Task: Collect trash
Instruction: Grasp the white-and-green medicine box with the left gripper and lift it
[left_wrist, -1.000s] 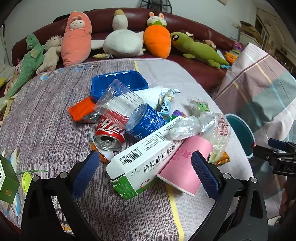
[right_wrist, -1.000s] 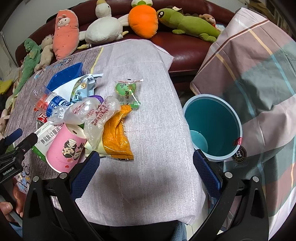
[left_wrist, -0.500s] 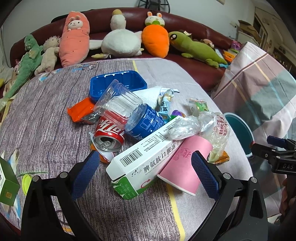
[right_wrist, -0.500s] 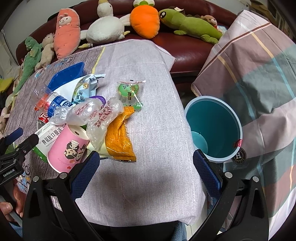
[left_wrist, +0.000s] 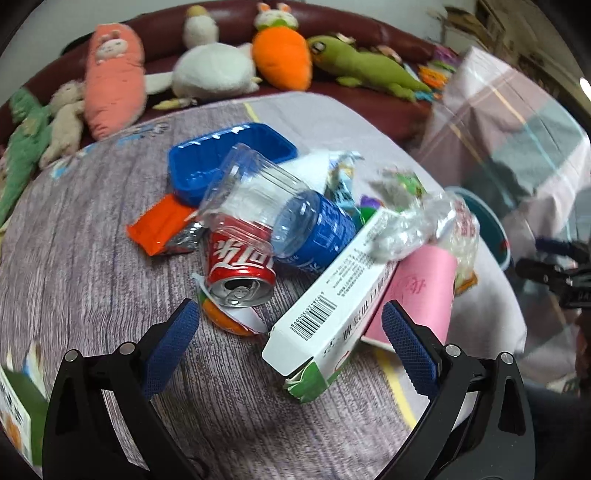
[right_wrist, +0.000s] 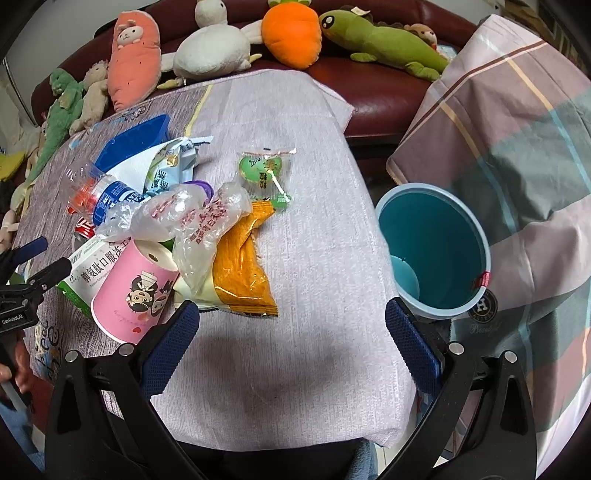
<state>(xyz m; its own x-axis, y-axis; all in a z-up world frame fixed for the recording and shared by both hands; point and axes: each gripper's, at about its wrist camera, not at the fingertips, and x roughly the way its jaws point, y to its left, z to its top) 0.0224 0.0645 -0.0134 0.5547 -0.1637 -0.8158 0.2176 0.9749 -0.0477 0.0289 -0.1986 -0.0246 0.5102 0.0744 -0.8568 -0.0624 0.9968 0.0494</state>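
A pile of trash lies on the cloth-covered table: a white and green carton (left_wrist: 332, 310), a pink paper cup (left_wrist: 417, 291), a red cola can (left_wrist: 240, 266), a clear bottle with a blue label (left_wrist: 291, 214), crumpled plastic (left_wrist: 413, 229) and a blue tray (left_wrist: 229, 158). My left gripper (left_wrist: 291, 339) is open, its jaws wide on either side of the carton's near end. My right gripper (right_wrist: 291, 336) is open and empty over bare cloth, near an orange snack packet (right_wrist: 240, 269) and the pink cup (right_wrist: 136, 288). A teal bin (right_wrist: 436, 254) stands off the table's right edge.
Plush toys (right_wrist: 207, 51) line the dark red sofa behind the table. A plaid blanket (right_wrist: 517, 122) lies beyond the bin. A green candy wrapper (right_wrist: 266, 170) lies apart on the cloth. A green box (left_wrist: 14, 406) sits at the left edge.
My left gripper has moved forward and tilted toward the carton and can; its view is now blurred. My right gripper has crept slightly forward. Both stay open.
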